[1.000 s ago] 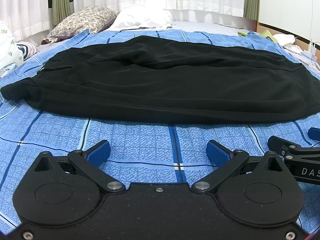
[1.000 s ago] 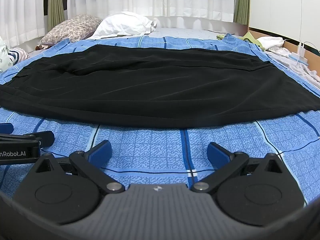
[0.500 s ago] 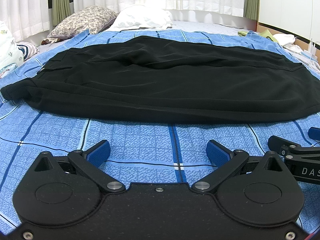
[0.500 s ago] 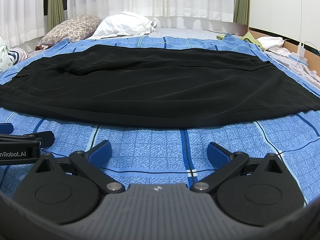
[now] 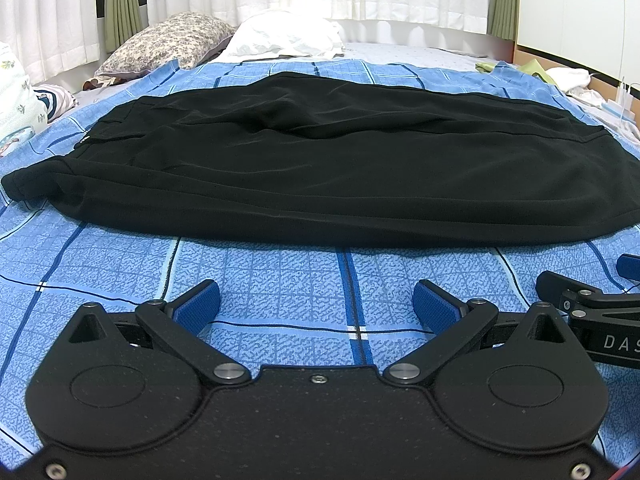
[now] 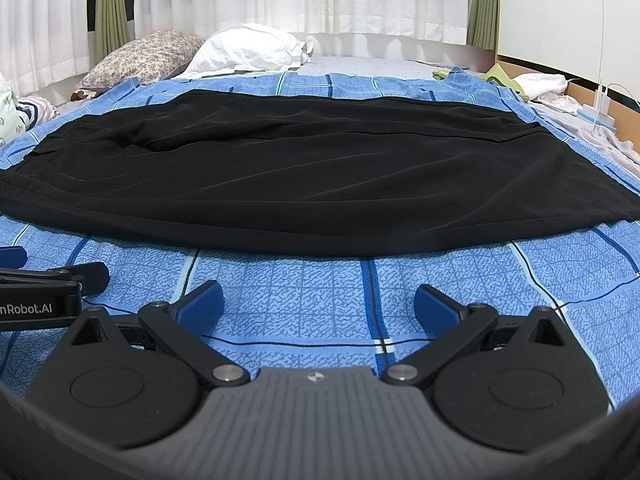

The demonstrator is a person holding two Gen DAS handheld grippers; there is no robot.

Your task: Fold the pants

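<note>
Black pants (image 5: 320, 168) lie spread flat across a blue checked bedsheet (image 5: 280, 276), waistband to the left and leg ends to the right; they also show in the right wrist view (image 6: 304, 176). My left gripper (image 5: 316, 304) is open and empty, just above the sheet, a short way in front of the pants' near edge. My right gripper (image 6: 318, 302) is open and empty beside it, to the right. Each gripper shows at the edge of the other's view.
A floral pillow (image 5: 168, 44) and a white pillow (image 5: 284, 38) lie at the bed's head below white curtains. Clothes (image 6: 540, 84) and a wooden bed frame (image 6: 608, 92) are at the right. A patterned bundle (image 5: 16, 92) lies at the left.
</note>
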